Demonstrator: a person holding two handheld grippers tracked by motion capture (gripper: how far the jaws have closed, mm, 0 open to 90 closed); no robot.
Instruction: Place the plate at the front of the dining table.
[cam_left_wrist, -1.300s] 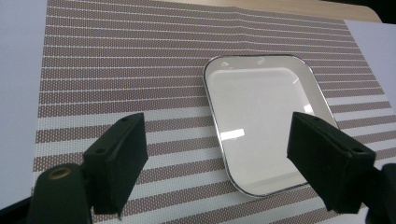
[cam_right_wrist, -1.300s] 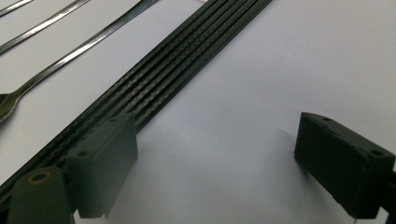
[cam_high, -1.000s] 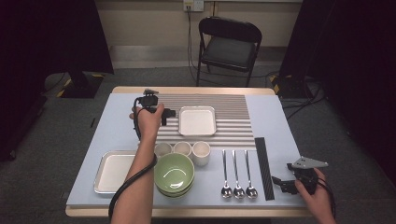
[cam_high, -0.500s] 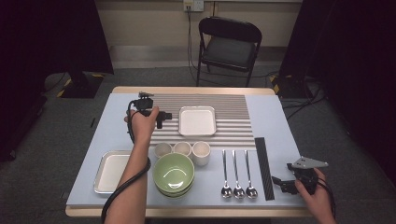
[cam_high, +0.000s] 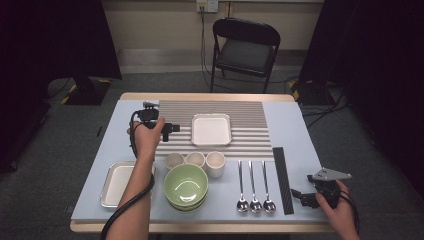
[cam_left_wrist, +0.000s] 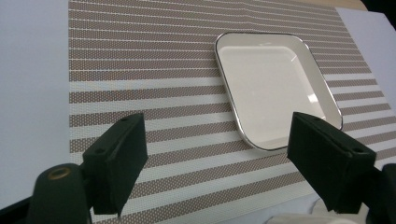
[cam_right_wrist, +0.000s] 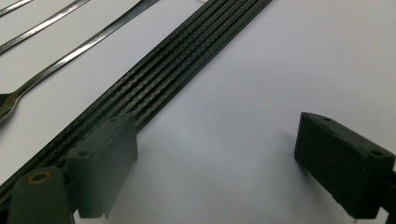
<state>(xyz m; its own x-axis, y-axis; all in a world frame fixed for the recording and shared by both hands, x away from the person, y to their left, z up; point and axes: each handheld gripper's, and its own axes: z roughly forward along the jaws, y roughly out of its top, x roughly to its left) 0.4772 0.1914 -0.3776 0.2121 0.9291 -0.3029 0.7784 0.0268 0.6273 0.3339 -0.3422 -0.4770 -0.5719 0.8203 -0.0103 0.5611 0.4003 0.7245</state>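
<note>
A white square plate (cam_high: 212, 129) lies on the striped placemat (cam_high: 250, 112). My left gripper (cam_high: 172, 128) hovers over the mat's left part, open and empty, jaws pointing right toward the plate (cam_left_wrist: 275, 88). In the left gripper view (cam_left_wrist: 217, 172) the plate's near corner lies between and beyond the jaws. My right gripper (cam_high: 299, 196) rests open near the table's front right, just right of a black strip (cam_high: 282, 177). The right gripper view (cam_right_wrist: 217, 168) has bare tabletop between the jaws, with the strip (cam_right_wrist: 154, 88) beside the left jaw.
Three small white cups (cam_high: 196, 160) stand in a row behind stacked green bowls (cam_high: 186, 186). A second white plate (cam_high: 116, 184) lies at the front left. Three spoons (cam_high: 252, 185) lie side by side left of the black strip. A folding chair (cam_high: 242, 47) stands beyond the table.
My left gripper has drawn back to the left, away from the white plate on the mat, and turned its jaws toward it. The right gripper has stayed put.
</note>
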